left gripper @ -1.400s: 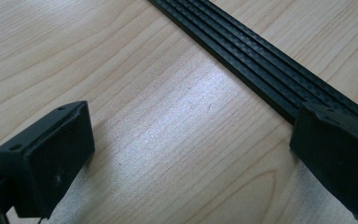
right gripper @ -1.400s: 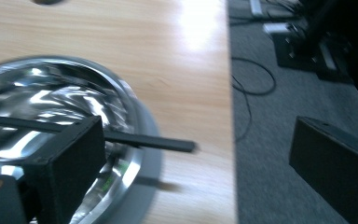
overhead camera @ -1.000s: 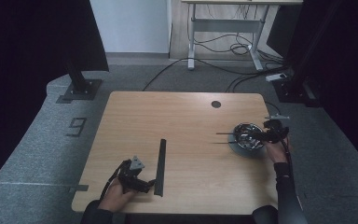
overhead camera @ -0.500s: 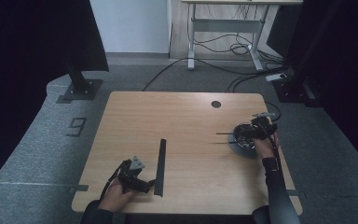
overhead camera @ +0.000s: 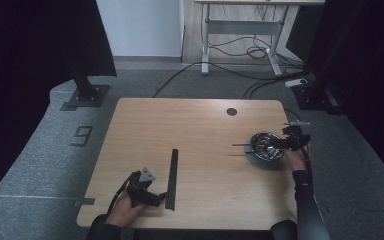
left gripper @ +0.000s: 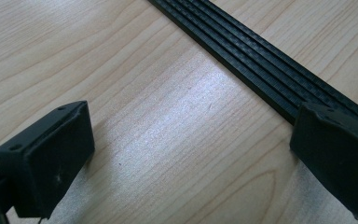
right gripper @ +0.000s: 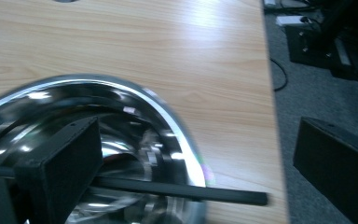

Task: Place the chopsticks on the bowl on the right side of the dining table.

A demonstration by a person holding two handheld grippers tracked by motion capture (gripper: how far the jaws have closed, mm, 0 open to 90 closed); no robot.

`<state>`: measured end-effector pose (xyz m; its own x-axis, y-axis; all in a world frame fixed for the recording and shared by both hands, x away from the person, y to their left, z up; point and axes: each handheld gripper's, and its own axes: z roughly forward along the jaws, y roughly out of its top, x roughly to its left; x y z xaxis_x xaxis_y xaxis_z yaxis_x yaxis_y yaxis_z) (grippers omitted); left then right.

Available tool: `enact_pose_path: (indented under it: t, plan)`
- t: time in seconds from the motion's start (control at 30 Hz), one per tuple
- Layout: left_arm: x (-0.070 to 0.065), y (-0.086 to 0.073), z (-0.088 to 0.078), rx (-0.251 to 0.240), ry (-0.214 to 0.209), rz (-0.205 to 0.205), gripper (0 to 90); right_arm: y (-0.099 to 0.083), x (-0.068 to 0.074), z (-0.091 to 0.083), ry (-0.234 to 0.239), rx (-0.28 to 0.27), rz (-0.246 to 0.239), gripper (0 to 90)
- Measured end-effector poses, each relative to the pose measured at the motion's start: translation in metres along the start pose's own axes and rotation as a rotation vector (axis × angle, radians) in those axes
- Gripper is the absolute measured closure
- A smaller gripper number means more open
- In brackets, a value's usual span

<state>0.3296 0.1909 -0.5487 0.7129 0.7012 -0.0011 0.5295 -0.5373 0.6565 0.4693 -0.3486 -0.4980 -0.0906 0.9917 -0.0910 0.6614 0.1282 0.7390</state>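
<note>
The steel bowl point(overhead camera: 266, 145) sits near the right edge of the table point(overhead camera: 200, 125), about midway along it, on a darker base I cannot identify. A thin dark rod point(right gripper: 177, 189) lies across the bowl, one end projecting past the rim toward the table centre. Apart from the rod, I cannot tell whether the bowl holds anything; its inside reads as reflections.

I hold the right gripper point(overhead camera: 292, 140) at the bowl's right rim with its jaws wide apart: one jaw is over the bowl's interior, the other outside the rim, over the floor side. My judgement is that the step in hand is a rim grasp. To do it well, I would straddle the rim, keep the inner jaw clear of the rod, and close slowly so the bowl does not slide.

The left gripper point(overhead camera: 142, 186) rests near the front edge, jaws apart, just beside a long black strip point(left gripper: 261, 65).
</note>
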Motion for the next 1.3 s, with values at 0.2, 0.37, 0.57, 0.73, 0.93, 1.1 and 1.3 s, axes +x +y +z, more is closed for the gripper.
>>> enact_pose_path:
  t: [0.2,0.37,0.57,0.73,0.93,1.1,1.3]
  plan:
    - [0.000,0.000,0.000,0.000,0.000,0.000,0.0,-0.003,-0.019,0.000,-0.032,0.002,0.020,1.0]
    - [0.000,0.000,0.000,0.000,0.000,0.000,0.0,-0.005,-0.025,0.001,-0.040,0.019,0.012,1.0]
    - [0.000,0.000,0.000,0.000,0.000,0.000,0.0,-0.007,-0.028,0.000,-0.042,0.028,0.001,1.3]
    - [0.000,0.000,0.000,0.000,0.000,0.000,0.0,-0.013,-0.030,0.000,-0.042,0.045,0.002,1.3]
    - [0.000,0.000,0.000,0.000,0.000,0.000,0.0,-0.016,-0.035,-0.003,-0.037,0.033,0.017,1.3]
    - [0.000,0.000,0.000,0.000,0.000,-0.001,0.0,-0.016,-0.033,-0.011,-0.028,0.025,0.003,0.9]
    - [0.000,0.000,0.000,0.002,0.000,0.001,0.0,-0.016,-0.024,-0.034,0.004,-0.011,-0.030,0.8]
